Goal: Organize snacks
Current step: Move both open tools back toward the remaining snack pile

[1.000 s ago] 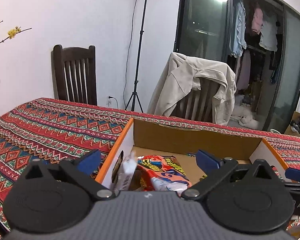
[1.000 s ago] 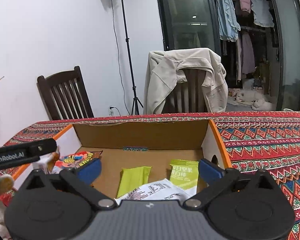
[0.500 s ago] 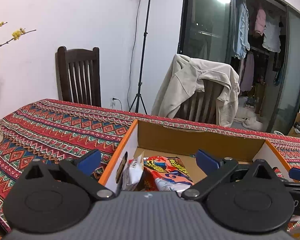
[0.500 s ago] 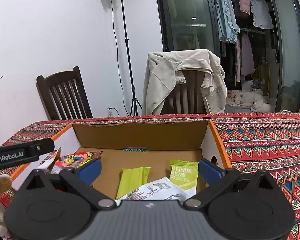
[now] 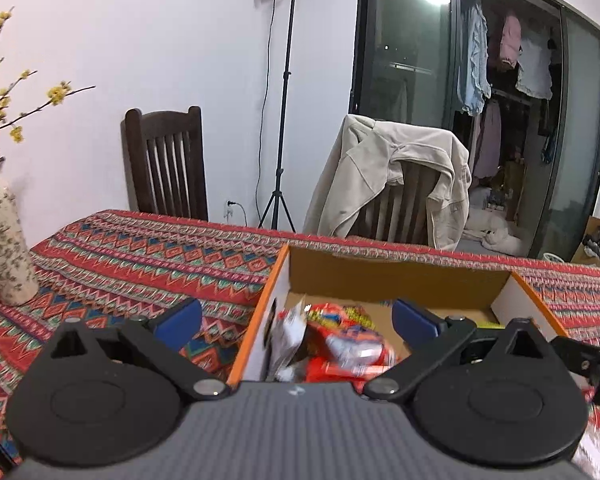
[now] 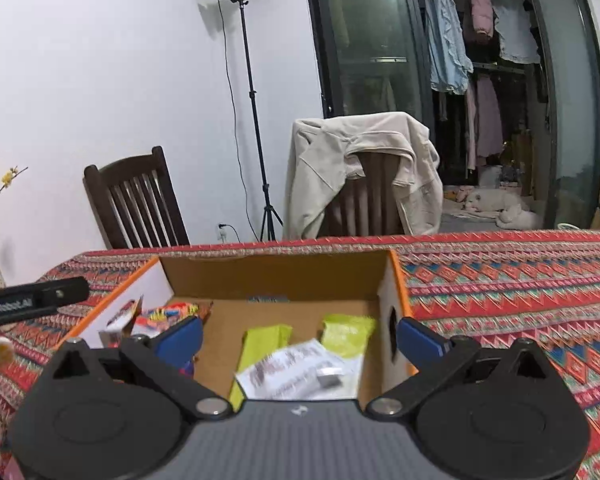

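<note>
Snacks: packets are lying inside the cardboard box [image 6: 276, 276], which is sitting on the patterned surface [image 6: 500, 280].
Box left end: a red packet [image 5: 348, 340] and a white-and-dark packet [image 5: 288, 332] are resting against the near-left wall.
Box right end: two green packets [image 6: 260, 344] [image 6: 346, 330] are lying flat on the floor, with a white printed packet [image 6: 296, 368] overlapping their near ends.
Left gripper [image 5: 296, 320]: its blue fingers are standing spread wide, straddling the box's left wall; it is gripping nothing and hanging above the red packet.
Right gripper [image 6: 300, 334]: it is also spread wide, one finger over the box floor and the other just outside the right wall; it is holding nothing, with the white printed packet sitting loose between the fingers.
Contact: whether either gripper is touching the box cannot be told.
</note>
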Demonstrator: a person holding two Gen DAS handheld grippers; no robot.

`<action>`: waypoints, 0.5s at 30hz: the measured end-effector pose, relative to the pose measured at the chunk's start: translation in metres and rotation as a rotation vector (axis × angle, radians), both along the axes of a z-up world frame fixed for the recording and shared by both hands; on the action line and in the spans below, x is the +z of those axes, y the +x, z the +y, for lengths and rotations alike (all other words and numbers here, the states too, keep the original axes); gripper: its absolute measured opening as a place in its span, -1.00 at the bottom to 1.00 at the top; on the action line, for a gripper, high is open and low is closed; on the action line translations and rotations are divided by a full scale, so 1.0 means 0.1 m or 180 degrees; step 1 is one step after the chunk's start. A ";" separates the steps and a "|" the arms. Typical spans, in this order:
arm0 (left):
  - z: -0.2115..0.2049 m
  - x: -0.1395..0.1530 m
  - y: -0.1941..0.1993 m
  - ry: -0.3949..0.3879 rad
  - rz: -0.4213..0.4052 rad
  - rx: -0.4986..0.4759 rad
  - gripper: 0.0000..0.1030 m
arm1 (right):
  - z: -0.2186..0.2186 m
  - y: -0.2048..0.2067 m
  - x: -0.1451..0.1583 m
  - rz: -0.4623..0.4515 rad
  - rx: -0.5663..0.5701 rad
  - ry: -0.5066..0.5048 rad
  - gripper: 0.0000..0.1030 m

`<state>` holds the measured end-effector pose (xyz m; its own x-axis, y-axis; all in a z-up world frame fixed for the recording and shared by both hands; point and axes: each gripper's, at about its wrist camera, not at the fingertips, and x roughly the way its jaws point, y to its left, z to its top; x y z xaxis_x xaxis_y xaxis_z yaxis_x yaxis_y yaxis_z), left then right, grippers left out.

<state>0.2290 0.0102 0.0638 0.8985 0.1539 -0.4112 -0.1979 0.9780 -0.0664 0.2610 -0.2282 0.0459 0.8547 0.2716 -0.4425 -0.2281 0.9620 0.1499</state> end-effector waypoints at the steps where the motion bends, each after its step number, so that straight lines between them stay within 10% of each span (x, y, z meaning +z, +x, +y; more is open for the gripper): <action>1: 0.01 -0.01 -0.06 -0.0005 0.0025 -0.0029 1.00 | -0.02 -0.06 -0.01 0.0027 0.0000 0.0013 1.00; 15: 0.07 -0.35 -0.84 -0.0056 0.0412 -0.0135 1.00 | -0.04 -0.96 -0.34 0.0296 0.0101 -0.0239 1.00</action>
<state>0.1446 0.0177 0.0287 0.8433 0.1087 -0.5263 -0.1644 0.9846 -0.0601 0.1655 -0.2324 0.0122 0.8004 0.2611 -0.5396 -0.2472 0.9638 0.0996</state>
